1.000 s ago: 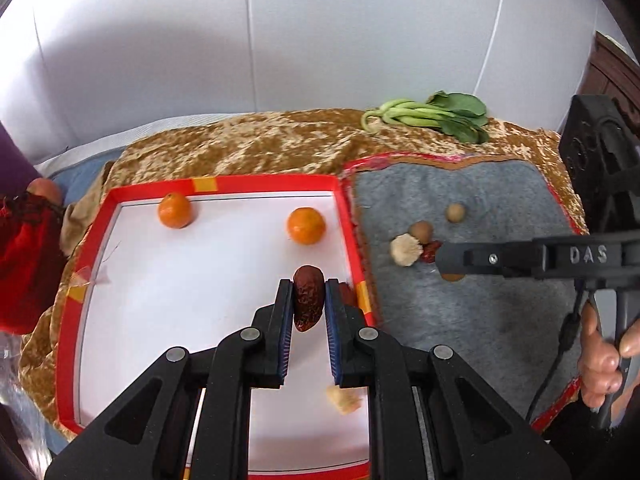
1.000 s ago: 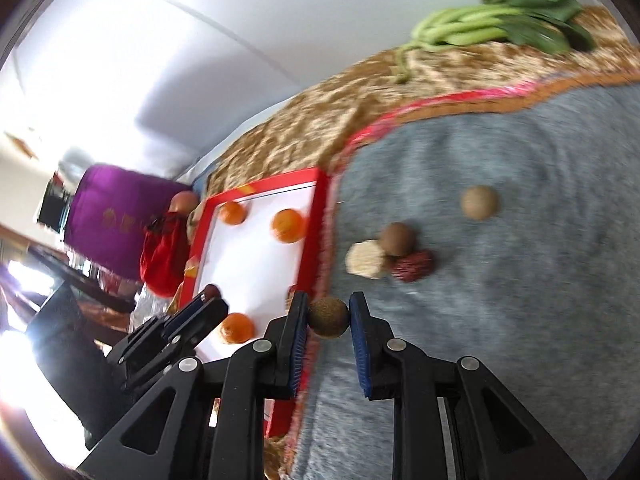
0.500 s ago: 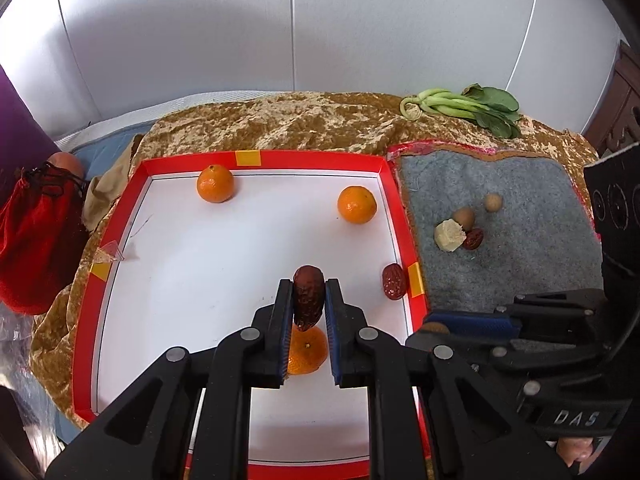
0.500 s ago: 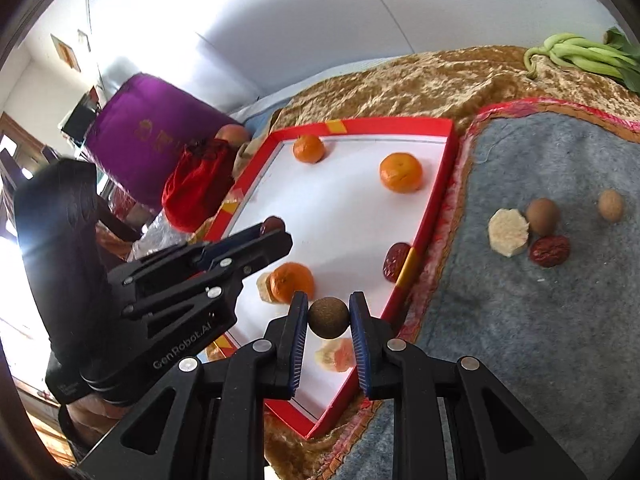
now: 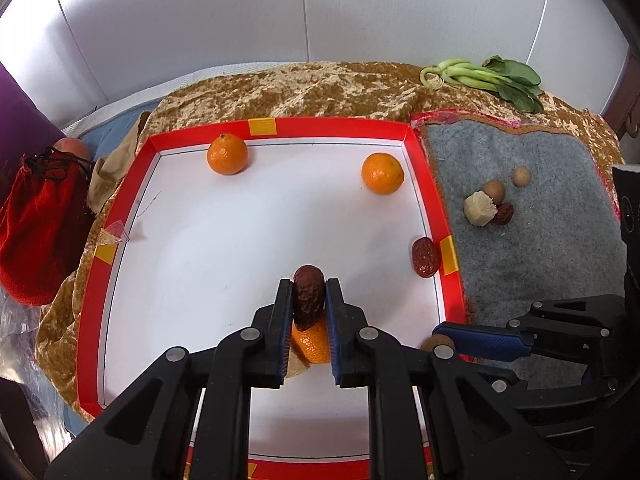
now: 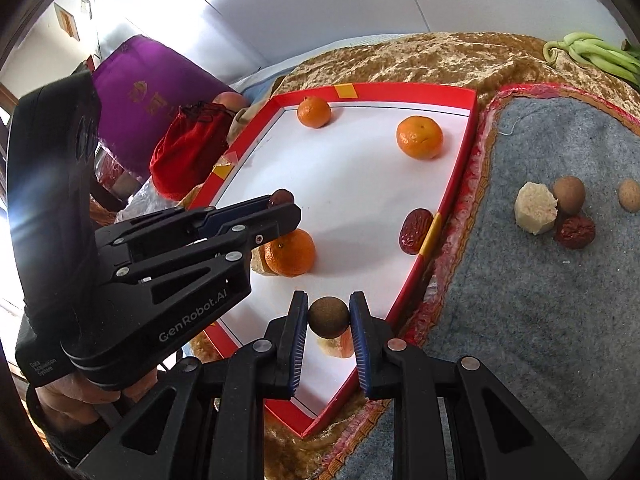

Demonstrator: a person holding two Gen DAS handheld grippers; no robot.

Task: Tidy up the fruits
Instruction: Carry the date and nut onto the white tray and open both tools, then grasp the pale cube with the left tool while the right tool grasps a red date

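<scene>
Three tangerines and one red date (image 5: pixel 425 257) are already lying in the red-rimmed tray (image 5: pixel 332 124), while a date, two longans and a pale chunk are waiting on the grey mat (image 5: pixel 552 264) along the tray's right edge. The left tool (image 5: pixel 307 300) is pinching a dark date (image 5: pixel 308 296) above the near tangerine (image 6: pixel 290 252), and the right tool (image 6: pixel 329 320) is gripping a longan (image 6: pixel 328 317) over the tray's near right corner, beside open white floor.
</scene>
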